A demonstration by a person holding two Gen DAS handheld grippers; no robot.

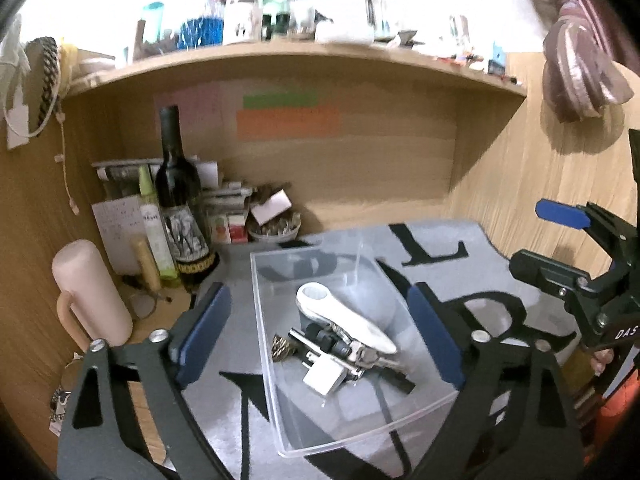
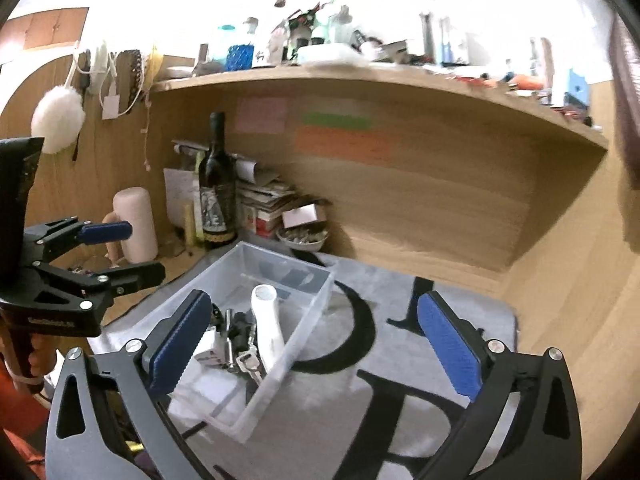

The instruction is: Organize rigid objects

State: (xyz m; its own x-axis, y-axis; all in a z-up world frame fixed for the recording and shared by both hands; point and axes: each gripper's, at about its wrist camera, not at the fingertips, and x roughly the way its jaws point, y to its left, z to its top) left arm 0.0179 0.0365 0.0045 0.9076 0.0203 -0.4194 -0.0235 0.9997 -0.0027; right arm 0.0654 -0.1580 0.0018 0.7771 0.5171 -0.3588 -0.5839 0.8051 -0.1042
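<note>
A clear rectangular plastic bin (image 1: 352, 344) is seen in the lower middle of the left wrist view, set on a grey mat printed with large black letters (image 1: 440, 248); in the right wrist view the same bin (image 2: 256, 320) is found left of centre. Inside it, a white curved plastic handle-shaped tool (image 1: 340, 312) is laid over a bunch of metal keys (image 1: 368, 356), a small white plug-like block (image 1: 324, 376) and some black parts, all heaped together toward the near end of the bin. The left gripper (image 1: 320, 328) is shown with its blue-padded jaws spread wide, one on each side of the bin in the picture, and nothing is pressed by the pads. The right gripper (image 2: 316, 344) is likewise held wide apart and empty, its pads framing the mat and the bin's right wall. A dark glass wine bottle (image 1: 180, 200) is stood upright at the left of the wooden alcove, with a pale pink cylindrical jug (image 1: 92, 288) to the lower left of it. A cluttered wooden shelf (image 1: 296, 60) is seen across the top
</note>
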